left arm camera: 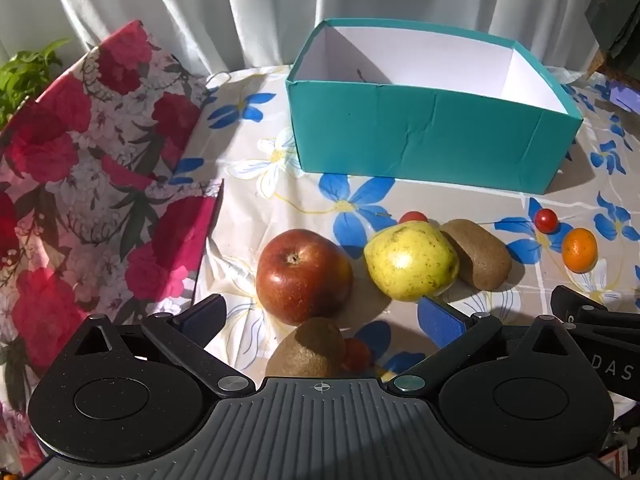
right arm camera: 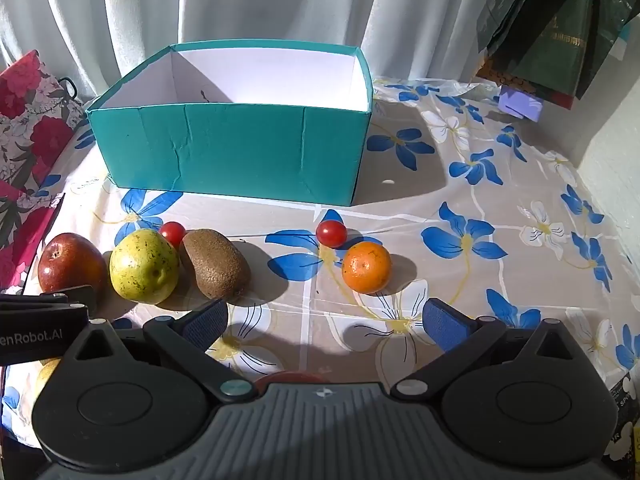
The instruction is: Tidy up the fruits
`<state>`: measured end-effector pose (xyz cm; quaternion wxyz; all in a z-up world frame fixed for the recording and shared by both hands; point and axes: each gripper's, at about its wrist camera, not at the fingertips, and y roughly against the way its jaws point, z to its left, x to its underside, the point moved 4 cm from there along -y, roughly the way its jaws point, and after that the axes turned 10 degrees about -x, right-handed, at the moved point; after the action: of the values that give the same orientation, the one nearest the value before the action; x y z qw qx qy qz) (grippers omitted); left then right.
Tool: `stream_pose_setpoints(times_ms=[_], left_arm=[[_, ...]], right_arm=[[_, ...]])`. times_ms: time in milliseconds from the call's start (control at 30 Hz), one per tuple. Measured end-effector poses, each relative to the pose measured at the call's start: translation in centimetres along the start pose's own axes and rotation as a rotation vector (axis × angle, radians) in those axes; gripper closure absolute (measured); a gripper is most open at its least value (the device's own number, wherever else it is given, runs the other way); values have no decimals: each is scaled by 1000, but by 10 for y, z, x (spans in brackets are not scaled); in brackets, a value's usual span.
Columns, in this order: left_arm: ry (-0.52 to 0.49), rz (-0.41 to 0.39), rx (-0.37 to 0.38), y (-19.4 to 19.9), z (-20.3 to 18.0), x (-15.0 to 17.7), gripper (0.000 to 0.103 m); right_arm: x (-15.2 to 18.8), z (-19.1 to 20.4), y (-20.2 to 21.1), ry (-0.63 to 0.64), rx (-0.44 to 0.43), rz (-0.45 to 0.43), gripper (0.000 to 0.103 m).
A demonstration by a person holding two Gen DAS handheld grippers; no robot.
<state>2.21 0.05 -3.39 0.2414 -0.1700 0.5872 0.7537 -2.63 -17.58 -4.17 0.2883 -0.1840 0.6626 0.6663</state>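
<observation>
So both grippers have their jaws spread wide with nothing in them, hanging over the table [right arm camera: 500, 240] with its blue-flower cloth. The left gripper [left arm camera: 326, 316] sits right above the red apple [left arm camera: 302, 276], with a kiwi [left arm camera: 306, 350] and a cherry tomato [left arm camera: 357, 354] tucked just below it. Next to the apple there's a yellow-green pear [left arm camera: 410, 266] touching another kiwi [left arm camera: 478, 254], with a small tomato [left arm camera: 413, 217] peeking out behind the pear. The right gripper [right arm camera: 326, 322] hovers over bare cloth, near the mandarin [right arm camera: 367, 267] and a cherry tomato [right arm camera: 331, 233] just beside it. The teal box [right arm camera: 232, 152] stands behind the fruit, open at the top, all white inside.
</observation>
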Motion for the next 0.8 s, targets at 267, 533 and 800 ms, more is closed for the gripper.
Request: stream_pose_setpoints(times_ms=[267,533,800], left_arm=[[52,35,41,0,3,-2,0],[51,47,51,-6,1,1,0],[50,48,54,-6,1,3,0]], right_arm=[[0,0,0,-1,-1,3,0],[1,6,1,7,-8,7,0],[1,4,1,10,-12,10,0]])
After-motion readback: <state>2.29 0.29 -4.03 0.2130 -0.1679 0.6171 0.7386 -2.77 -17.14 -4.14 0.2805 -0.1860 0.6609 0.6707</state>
